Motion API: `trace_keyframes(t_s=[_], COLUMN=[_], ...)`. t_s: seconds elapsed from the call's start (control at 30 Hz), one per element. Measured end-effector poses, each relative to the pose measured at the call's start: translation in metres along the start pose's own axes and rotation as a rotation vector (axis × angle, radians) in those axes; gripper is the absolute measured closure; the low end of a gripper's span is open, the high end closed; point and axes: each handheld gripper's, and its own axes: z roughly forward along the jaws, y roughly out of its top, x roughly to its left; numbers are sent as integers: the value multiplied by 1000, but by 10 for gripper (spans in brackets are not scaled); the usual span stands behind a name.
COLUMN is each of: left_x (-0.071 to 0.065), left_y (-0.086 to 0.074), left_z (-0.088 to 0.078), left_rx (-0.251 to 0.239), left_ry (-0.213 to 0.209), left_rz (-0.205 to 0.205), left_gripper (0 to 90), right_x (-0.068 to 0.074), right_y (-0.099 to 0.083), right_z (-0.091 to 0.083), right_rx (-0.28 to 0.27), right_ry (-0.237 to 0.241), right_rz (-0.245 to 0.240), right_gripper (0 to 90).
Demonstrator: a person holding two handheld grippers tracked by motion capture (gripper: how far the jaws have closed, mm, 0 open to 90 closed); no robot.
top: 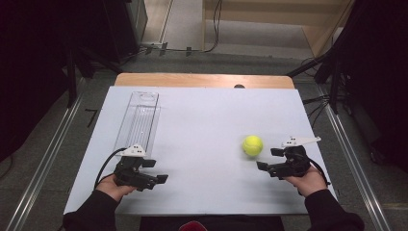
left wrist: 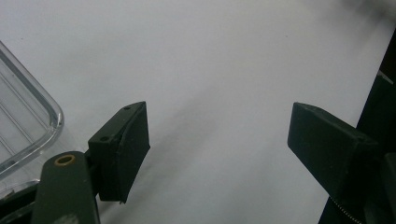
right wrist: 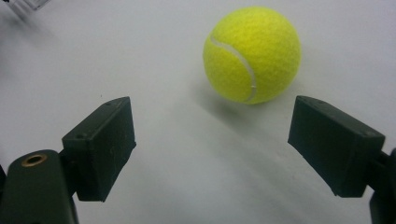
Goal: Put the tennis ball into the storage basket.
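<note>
Right gripper view: tennis ball [right wrist: 252,53] seam.

Each hand-held unit, the left gripper [top: 155,172] and the right gripper [top: 269,159], comprises a matte black body, two blocky black jaws with small screw holes, a brass-ringed pivot, a pale top plate and a black cable; the sleeves [top: 91,215] are dark.

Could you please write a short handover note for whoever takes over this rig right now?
Left gripper: open, holding nothing, near the table's front left, beside the near end of the clear tray.
Right gripper: open, holding nothing, jaws pointed at the tennis ball but not touching it.
Tennis ball: on the table right of centre, just ahead of the right jaws.
Clear tray: lying lengthwise at the left, nothing in it.
Done: nothing gripped or moved yet, by the look of it.
Left: probably close on the ball and lift it.
</note>
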Motion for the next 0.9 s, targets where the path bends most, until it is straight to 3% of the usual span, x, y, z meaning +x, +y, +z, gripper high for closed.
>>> trace_keyframes(t_s=[0.9], left_x=[1], left_y=[0], left_z=[1], left_rx=[5], left_ry=[-3], left_rz=[-3], left_gripper=[212], right_x=[-6], right_y=[35], right_z=[5], right_rx=[-8], right_ry=[-11], right_rz=[-18], right_gripper=[128])
